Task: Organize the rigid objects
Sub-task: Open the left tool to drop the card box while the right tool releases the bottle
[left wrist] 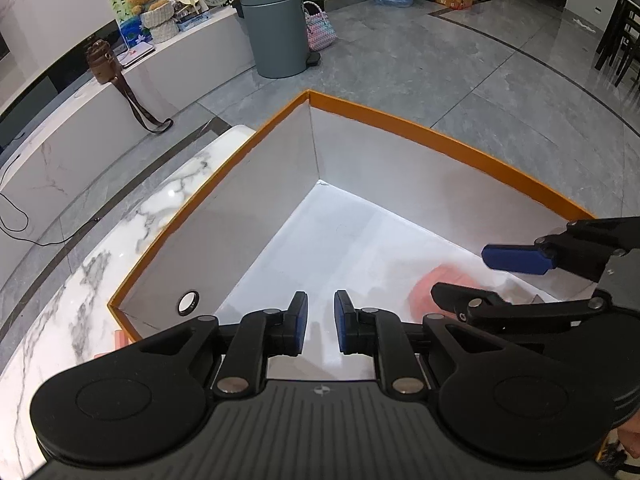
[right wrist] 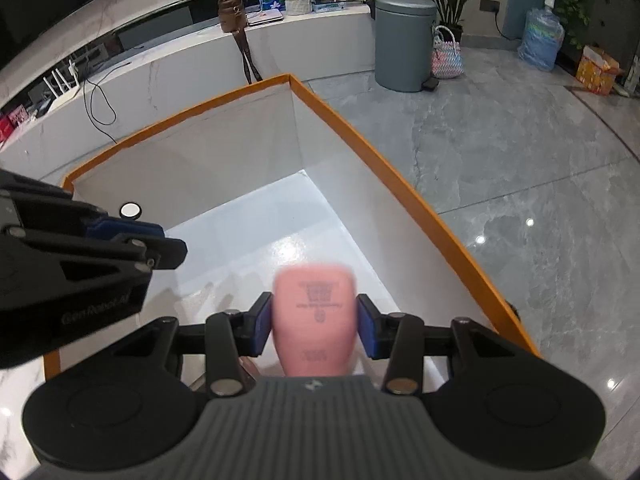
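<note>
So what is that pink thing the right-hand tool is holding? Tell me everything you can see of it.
The pink object looks like smooth rigid plastic, rounded and blocky, with dark print on its upper face, including a shopping-cart drawing. The right gripper clamps it from both sides with its blue pads, holding it over the white floor of the orange-rimmed box. It is blurred, so the print cannot be read.

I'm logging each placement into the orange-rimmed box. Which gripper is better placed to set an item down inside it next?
Right. The right gripper is shut on the pink object above the box floor; the left gripper is shut and holds nothing.
</note>
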A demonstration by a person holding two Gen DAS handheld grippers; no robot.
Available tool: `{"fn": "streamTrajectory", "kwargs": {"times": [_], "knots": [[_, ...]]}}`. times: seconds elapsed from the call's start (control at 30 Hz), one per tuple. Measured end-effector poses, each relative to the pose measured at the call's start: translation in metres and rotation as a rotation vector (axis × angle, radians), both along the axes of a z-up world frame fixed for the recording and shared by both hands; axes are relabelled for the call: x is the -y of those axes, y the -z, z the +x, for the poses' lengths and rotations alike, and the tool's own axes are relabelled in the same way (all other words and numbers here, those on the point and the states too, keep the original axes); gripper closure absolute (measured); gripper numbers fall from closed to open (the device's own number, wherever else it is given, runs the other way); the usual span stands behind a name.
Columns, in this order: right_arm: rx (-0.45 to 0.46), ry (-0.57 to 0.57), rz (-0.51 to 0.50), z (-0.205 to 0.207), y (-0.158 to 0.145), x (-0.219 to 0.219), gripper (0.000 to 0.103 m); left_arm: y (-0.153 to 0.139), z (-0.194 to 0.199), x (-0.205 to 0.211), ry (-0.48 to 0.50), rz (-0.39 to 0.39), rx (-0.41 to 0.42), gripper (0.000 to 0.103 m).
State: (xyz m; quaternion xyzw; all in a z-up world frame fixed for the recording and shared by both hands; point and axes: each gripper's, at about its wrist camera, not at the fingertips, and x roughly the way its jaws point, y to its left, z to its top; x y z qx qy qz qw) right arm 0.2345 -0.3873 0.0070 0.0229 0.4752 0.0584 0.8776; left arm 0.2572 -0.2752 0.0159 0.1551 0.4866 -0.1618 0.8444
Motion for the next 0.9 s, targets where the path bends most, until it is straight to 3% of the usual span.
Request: {"fn": "streamTrajectory", "kwargs": {"times": [0.07,0.57,0.9], "knots": [[0.012,0.002,0.008,0.000,-0.002,0.000,0.055,0.001,0.000,0.000,-0.001,0.000,-0.001,0.084],[0.037,0.005,-0.006,-0.005,-0.011,-0.001,0.055,-0.010,-0.002,-0.007,0.002,-0.021,0.015,0.084],[0.073,0.003,0.005,-0.012,-0.028,-0.012,0.055,-0.032,-0.010,-0.018,-0.006,-0.027,0.039,0.084]]}}
